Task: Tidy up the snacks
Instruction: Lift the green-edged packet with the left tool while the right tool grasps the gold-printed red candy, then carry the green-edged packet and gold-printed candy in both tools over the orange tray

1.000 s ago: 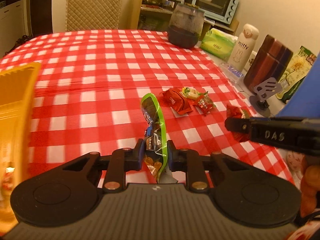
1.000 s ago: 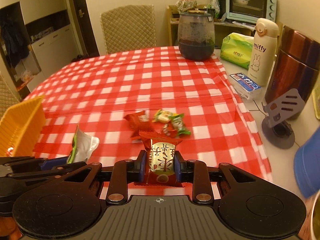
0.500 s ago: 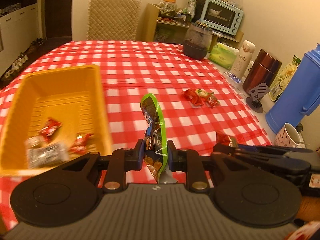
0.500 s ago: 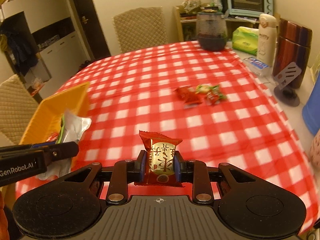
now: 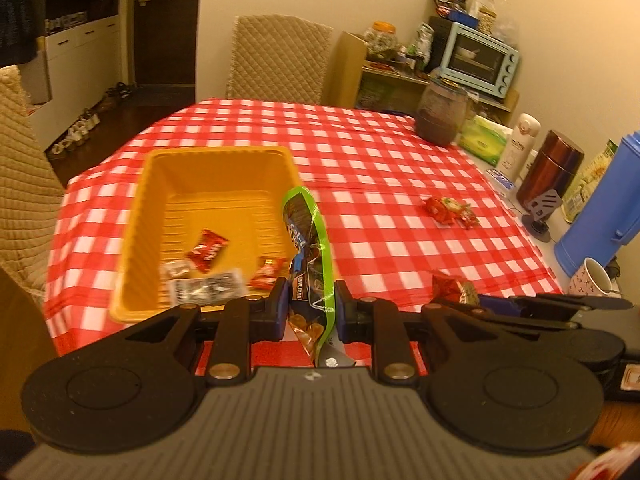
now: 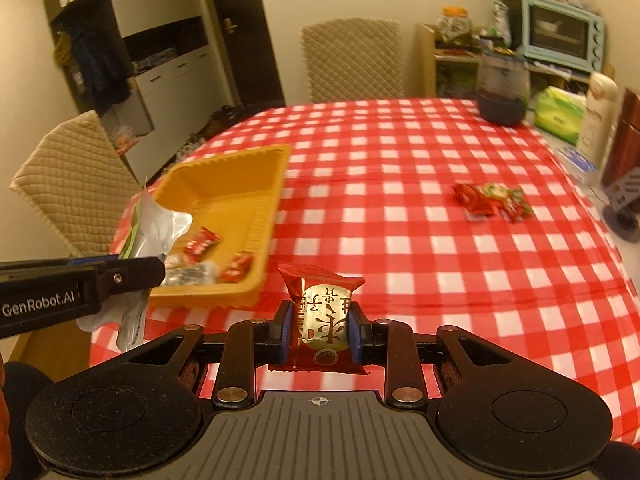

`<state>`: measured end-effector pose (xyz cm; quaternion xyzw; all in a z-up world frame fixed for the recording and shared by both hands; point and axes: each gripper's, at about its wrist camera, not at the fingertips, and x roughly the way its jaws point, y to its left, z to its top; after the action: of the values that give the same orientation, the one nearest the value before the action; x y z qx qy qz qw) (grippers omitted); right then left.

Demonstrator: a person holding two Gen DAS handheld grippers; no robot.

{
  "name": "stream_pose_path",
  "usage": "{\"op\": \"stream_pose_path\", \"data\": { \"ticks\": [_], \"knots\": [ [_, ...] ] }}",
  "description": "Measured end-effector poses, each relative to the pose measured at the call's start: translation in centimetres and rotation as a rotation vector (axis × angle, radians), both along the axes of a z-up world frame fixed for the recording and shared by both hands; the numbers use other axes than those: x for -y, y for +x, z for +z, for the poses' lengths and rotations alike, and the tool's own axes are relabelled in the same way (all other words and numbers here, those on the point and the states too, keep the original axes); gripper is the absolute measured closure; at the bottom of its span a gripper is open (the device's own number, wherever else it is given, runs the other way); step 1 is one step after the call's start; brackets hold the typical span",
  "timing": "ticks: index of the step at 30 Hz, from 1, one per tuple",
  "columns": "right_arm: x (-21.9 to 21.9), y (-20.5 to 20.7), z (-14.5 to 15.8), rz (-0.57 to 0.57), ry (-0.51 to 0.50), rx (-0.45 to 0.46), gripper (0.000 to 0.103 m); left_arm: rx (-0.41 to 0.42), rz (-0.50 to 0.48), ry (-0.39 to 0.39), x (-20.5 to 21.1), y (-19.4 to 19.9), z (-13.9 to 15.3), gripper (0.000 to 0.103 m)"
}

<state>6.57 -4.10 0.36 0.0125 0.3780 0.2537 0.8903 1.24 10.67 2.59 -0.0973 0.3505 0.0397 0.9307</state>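
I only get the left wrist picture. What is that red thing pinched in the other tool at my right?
Observer: A red packet with a gold oval label bearing red characters, upright between the fingers of the right tool.
Visitor: And the green-edged bag in my left tool, what is its back like?
Observer: Plain crinkled silver foil, no print showing.
Visitor: Anything beyond the yellow tray that I miss?
Observer: Dark clothes hanging in an open cupboard by the door.
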Motion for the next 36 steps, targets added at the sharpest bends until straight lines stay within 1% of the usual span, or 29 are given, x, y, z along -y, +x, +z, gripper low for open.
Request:
{"op": "stream_pose_path", "data": {
  "ticks": [8, 15, 25, 36],
  "knots": [
    [-3.1, -0.3, 0.9, 0.052, -0.004, 0.026, 0.075, 0.010, 0.048, -0.003, -2.9, -1.7, 0.9, 0.083],
    [-4.6, -0.1, 1.3, 0.075, -0.002, 0.039, 0.075, 0.019, 0.071, -0.005, -4.4, -2.3, 1.3, 0.083],
    [-6.1, 0.8, 1.4, 0.093, 0.002, 0.043, 0.075, 0.017, 0.083, -0.011, -5.8, -2.0, 1.2, 0.083],
    [-8.1, 2.8, 1.2, 0.111, 0.002, 0.045, 0.075, 0.011, 0.075, -0.004, -7.0, -0.2, 0.9, 0.083]
  ]
}}
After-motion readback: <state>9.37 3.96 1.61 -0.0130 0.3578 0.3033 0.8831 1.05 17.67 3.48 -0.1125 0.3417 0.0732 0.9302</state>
